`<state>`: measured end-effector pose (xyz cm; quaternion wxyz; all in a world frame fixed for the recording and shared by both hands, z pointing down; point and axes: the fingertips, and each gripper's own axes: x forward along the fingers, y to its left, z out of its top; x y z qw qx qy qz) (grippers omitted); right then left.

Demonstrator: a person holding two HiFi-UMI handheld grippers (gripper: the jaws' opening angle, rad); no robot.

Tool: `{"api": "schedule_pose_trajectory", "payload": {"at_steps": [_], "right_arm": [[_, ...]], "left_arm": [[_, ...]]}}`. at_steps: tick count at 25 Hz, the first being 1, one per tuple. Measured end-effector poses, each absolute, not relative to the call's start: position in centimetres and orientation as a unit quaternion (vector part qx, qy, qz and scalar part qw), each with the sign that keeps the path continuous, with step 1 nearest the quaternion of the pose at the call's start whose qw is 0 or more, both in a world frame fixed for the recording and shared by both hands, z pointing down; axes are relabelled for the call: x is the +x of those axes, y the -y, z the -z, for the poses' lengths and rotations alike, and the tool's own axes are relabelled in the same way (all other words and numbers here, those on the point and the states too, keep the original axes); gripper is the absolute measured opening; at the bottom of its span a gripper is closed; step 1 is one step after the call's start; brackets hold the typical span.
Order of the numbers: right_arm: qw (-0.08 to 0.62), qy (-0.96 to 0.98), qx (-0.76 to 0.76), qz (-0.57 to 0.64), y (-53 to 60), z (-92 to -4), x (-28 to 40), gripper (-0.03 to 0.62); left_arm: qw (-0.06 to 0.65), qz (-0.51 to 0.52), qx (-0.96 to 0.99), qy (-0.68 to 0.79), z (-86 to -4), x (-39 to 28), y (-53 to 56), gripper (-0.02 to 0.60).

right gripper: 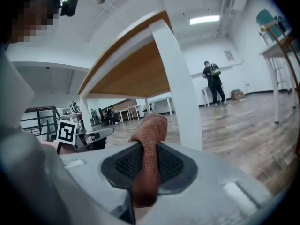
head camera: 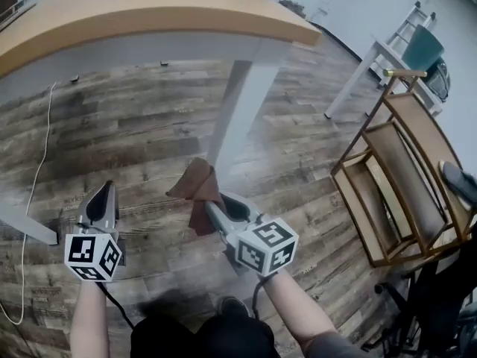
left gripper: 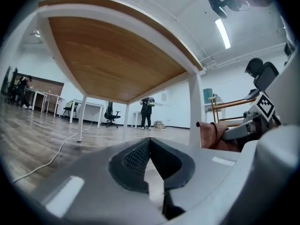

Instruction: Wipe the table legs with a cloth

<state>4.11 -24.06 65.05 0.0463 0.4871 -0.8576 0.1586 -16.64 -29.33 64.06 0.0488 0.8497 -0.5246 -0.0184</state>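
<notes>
A wood-plank floor [head camera: 141, 136] fills most of the head view, and a white cable [head camera: 36, 174] trails over it at the left. The desk [head camera: 149, 10] has a light wooden top on a white frame, and its near right corner juts toward the middle of the view. Under that corner stands the white desk leg [head camera: 240, 107], running down to the floor. Off the desk's right edge, well apart, is a wooden chair frame [head camera: 406, 177].

The right gripper [head camera: 211, 206] is held low, pointing at the lower part of the leg. Its jaws are clamped on a brown cloth [head camera: 195, 189], and in the right gripper view [right gripper: 149, 149] the fold rises between the ribbed pads and flops over their tips. The cloth [right gripper: 151, 128] hangs just beside the leg [right gripper: 180, 93]; I cannot tell whether they touch.

The left gripper [head camera: 104, 194] is held to the left of the leg, apart from it. Its jaws are pressed together with nothing between them [left gripper: 149, 143].
</notes>
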Motion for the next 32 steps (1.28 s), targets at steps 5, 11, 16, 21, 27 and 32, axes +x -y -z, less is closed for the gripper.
{"api": "schedule_pose_trajectory", "payload": {"at_steps": [5,11,16,21,27,32], "right_arm": [[-0.035,0.847,0.527,-0.058,23.1,-52.6,7.0,0.064],[-0.095,0.811,0.577,0.013,23.8,-42.9,10.6,0.064],[-0.071,0.796,0.601,0.011,24.7,-43.0,12.1,0.064],[-0.026,0.794,0.607,-0.033,26.1,-48.5,12.4,0.064],[0.040,0.801,0.593,-0.070,26.0,-57.1,13.5,0.064],[0.067,0.796,0.588,-0.127,26.9,-65.6,14.0,0.064]], "left_arm": [[0.045,0.051,0.876,0.477,-56.4,-13.4,27.2,0.018],[0.007,0.076,0.888,0.454,-49.9,-10.8,25.6,0.018],[-0.007,0.065,0.897,0.437,-49.5,-8.5,24.8,0.018],[0.019,0.053,0.902,0.428,-53.2,-7.1,25.3,0.018],[0.051,0.031,0.896,0.440,-60.0,-5.7,25.8,0.018],[0.084,-0.005,0.883,0.462,-66.7,-5.0,27.4,0.018]]}}
